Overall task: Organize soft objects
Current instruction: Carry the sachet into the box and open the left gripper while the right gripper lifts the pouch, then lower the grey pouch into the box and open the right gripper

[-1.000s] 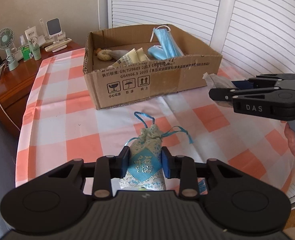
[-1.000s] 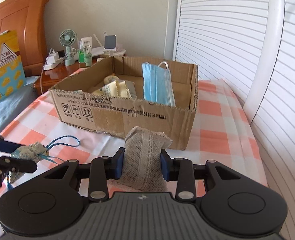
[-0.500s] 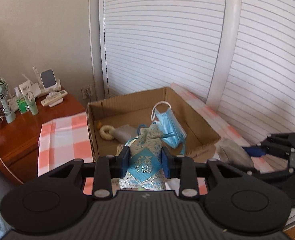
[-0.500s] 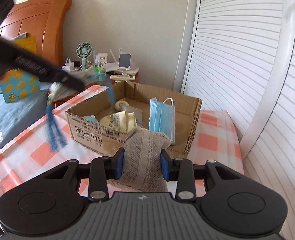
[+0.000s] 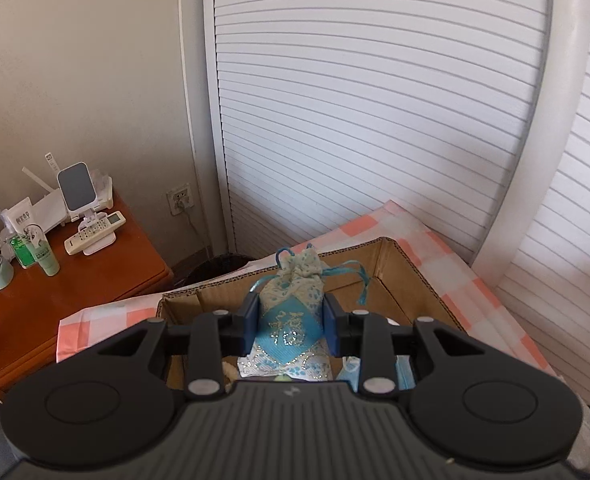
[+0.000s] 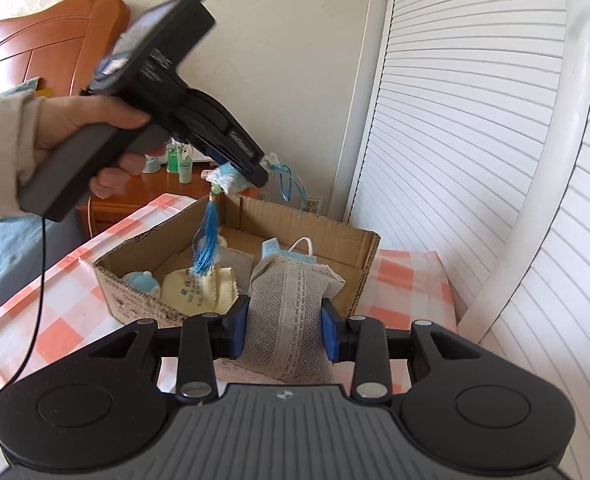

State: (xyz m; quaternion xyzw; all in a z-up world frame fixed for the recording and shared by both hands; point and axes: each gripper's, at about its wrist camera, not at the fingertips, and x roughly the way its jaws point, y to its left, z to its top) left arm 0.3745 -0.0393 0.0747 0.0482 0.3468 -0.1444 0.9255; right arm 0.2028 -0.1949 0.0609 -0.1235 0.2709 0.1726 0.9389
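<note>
Left gripper: your left gripper [image 5: 291, 322] is clamped on the blue sachet [image 5: 291, 320], blue pads pressed into both its sides.
Blue sachet: it hangs in the air over the open cardboard box [image 6: 327, 236]; from the right wrist view you see the pouch [image 6: 231, 178] pinched at the fingertips, clear of the box walls.
Tassel: the blue tassel [image 6: 207, 244] dangles straight down from the sachet into the box opening, above the yellow cloth [image 6: 199, 288].
Cords: the sachet's blue drawstring loops [image 5: 355, 276] trail off to the right of its gathered neck.
Right gripper: your right gripper [image 6: 283, 328] is squeezing the grey lace pouch [image 6: 291, 312], pads touching it on left and right.
Grey pouch: it is held up off the checked tablecloth [image 6: 407, 288], in front of the box's near wall, not over the opening.
Box contents: a blue face mask [image 6: 279, 248] leans near the far right corner; a small blue-and-white plush [image 6: 143, 282] sits in the near left corner, just beside the yellow cloth.
Left hand: your hand [image 6: 83, 136] wraps the left gripper's handle, sleeve at the wrist, a black cable hanging from it.
Background: a wooden nightstand [image 5: 75, 288] stands left of the table with a remote [image 5: 95, 232] on it.
</note>
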